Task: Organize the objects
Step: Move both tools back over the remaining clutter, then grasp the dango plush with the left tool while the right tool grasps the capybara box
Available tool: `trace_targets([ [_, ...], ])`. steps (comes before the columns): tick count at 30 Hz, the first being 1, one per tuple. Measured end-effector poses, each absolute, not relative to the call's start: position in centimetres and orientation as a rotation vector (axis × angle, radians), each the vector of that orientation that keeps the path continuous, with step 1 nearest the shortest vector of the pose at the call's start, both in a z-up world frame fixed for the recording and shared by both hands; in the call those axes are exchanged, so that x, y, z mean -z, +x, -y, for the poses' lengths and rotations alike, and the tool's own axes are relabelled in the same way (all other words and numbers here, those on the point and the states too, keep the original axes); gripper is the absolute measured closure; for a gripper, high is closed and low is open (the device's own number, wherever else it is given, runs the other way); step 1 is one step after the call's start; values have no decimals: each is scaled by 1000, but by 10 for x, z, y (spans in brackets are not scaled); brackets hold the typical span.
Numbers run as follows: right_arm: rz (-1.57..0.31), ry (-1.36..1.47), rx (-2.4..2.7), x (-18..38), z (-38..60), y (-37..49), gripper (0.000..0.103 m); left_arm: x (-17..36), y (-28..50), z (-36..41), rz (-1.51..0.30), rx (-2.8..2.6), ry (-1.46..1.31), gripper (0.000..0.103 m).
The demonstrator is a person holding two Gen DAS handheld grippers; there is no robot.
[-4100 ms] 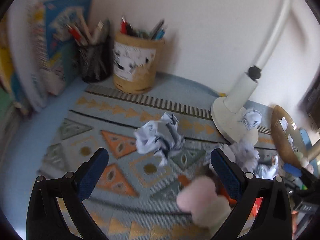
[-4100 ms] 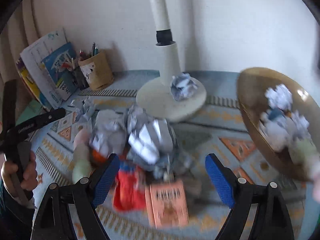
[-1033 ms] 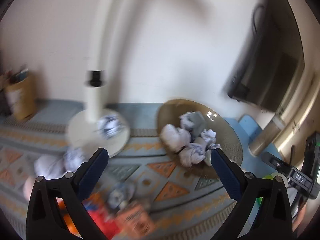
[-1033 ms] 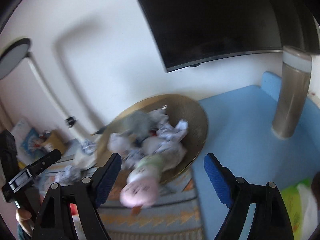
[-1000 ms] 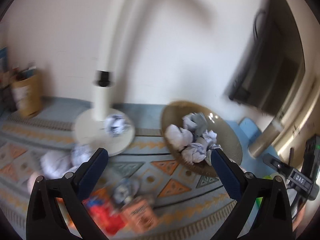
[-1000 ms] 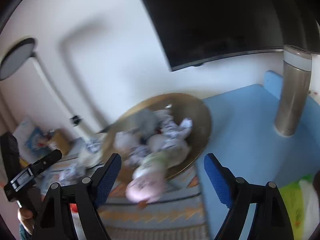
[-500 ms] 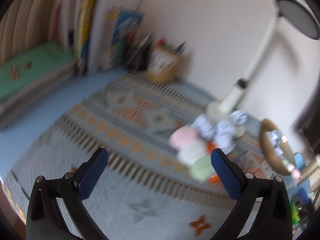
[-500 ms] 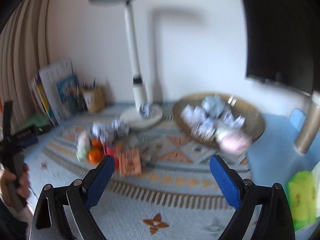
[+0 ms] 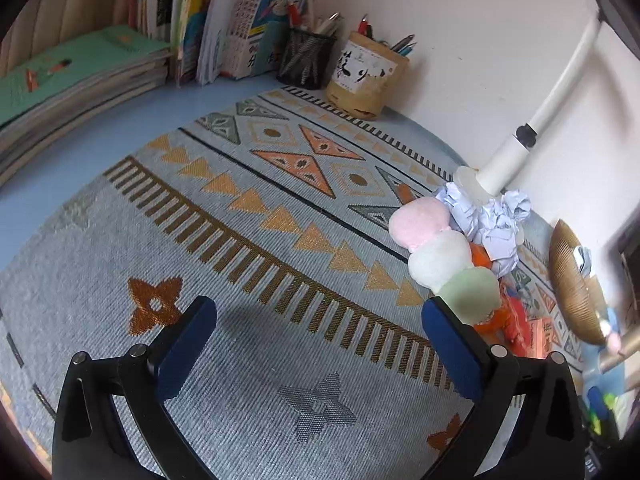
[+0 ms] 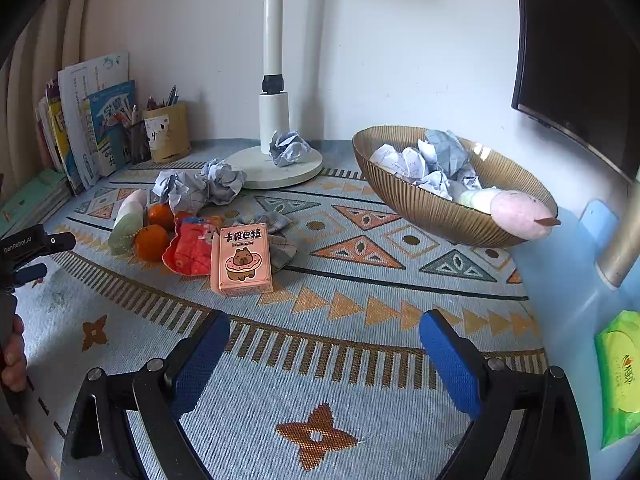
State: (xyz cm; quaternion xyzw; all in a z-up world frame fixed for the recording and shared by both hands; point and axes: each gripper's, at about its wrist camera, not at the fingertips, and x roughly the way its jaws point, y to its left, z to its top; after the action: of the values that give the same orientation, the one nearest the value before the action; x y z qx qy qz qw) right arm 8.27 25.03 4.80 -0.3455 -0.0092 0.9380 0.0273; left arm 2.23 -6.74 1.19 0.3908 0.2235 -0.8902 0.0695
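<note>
A gold ribbed bowl (image 10: pixel 420 204) at the right holds several crumpled paper balls (image 10: pixel 424 160) and a pink-white-green dango plush (image 10: pixel 508 206). A second dango plush (image 9: pixel 442 256) lies on the patterned mat, also in the right wrist view (image 10: pixel 128 216). Beside it are oranges (image 10: pixel 151 242), a red packet (image 10: pixel 191 246), a pink capybara box (image 10: pixel 241 258) and loose paper balls (image 10: pixel 200 186). Another paper ball (image 10: pixel 288 148) sits on the lamp base (image 10: pixel 256 170). My left gripper (image 9: pixel 318 352) is open and empty above the mat. My right gripper (image 10: pixel 324 360) is open and empty near the front.
Books (image 9: pixel 224 16) and two pen holders (image 9: pixel 366 76) stand along the back wall. A stack of green books (image 9: pixel 64 76) lies at the left. A dark monitor (image 10: pixel 580 48) hangs at the right, with a tumbler (image 10: pixel 620 240) and a green wipes pack (image 10: pixel 618 376) below.
Both grippers have pulled back from the bowl to the front of the mat. A dango plush now lies in the bowl. The views have steadied.
</note>
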Motion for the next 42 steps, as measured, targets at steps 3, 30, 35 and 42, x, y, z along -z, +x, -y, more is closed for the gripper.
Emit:
trace_targets([
  [3,-13,-1152,-2894,-44,-254,75,8,-12,17,73,-775,2665,1221,1],
  [30,-94,-1343,-2943,-31,-222,6,63,-28,-52,7,-568,2911,1438,59],
  [35,-160,-1258,-2964,-58,-239,34,63,-44,-17,17,-418,2975,1533,59],
  [42,-83,-1378,-2834,-42,-251,59,63,-29,24,-21,1,3024,1640,55],
])
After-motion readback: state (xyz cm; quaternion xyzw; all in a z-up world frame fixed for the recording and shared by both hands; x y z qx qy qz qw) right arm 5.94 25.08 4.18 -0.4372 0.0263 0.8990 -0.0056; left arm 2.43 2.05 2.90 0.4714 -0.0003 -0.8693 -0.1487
